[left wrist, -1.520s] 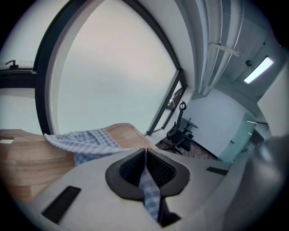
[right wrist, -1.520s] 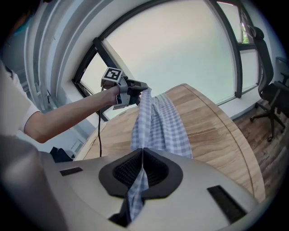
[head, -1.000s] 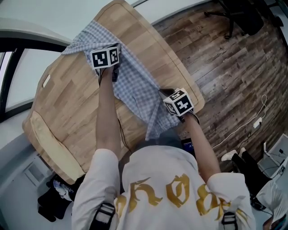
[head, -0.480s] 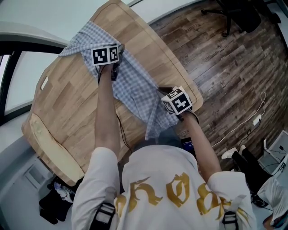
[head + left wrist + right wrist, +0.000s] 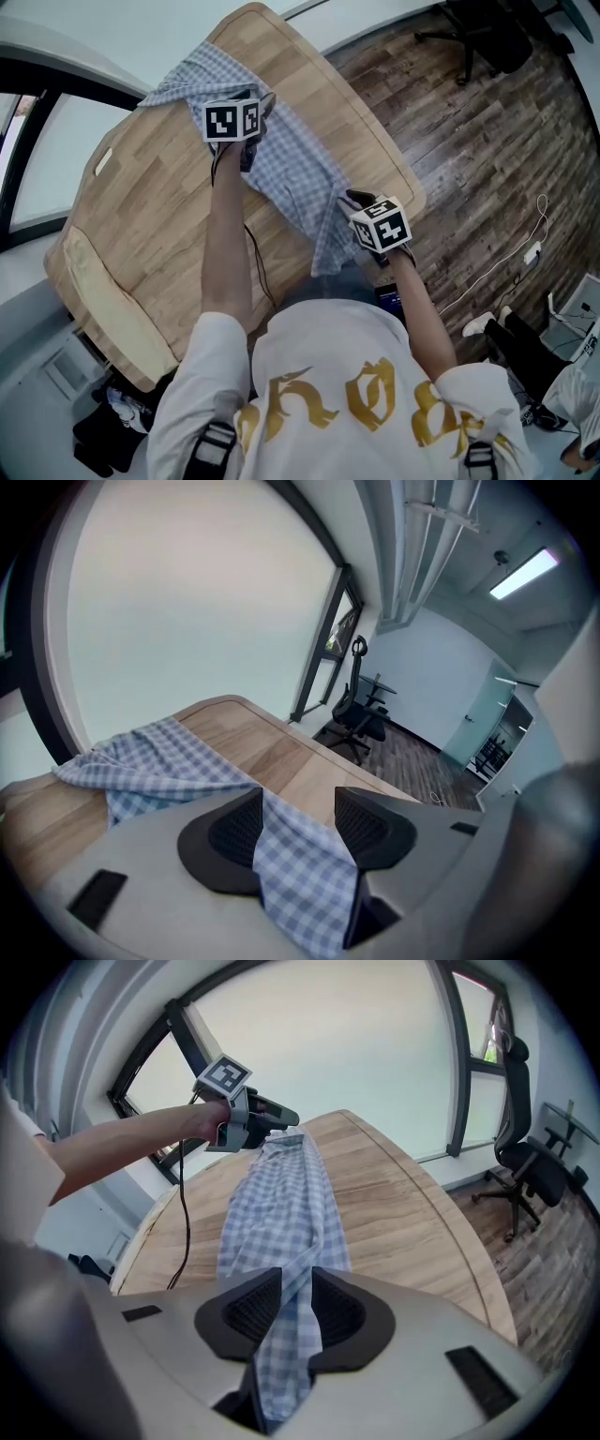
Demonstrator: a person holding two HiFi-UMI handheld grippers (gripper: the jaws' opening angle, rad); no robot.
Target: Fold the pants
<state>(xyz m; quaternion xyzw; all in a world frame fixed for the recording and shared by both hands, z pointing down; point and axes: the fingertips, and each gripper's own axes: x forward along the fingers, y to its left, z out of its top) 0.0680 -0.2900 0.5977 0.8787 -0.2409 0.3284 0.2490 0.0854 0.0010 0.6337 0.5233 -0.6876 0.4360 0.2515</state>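
Currently, a pale wooden tabletop stands on plank floor beside a large window; checked pants lie along it. Left claw and right claw: jaws have just been opening and stand apart, with fabric loose between them

We've just opened both sets of jaws. The left gripper now gapes wide and the right gripper is partly open. The pants were pinched before; now the fabric lies loose between each pair. Both grippers have lifted slightly off the table.
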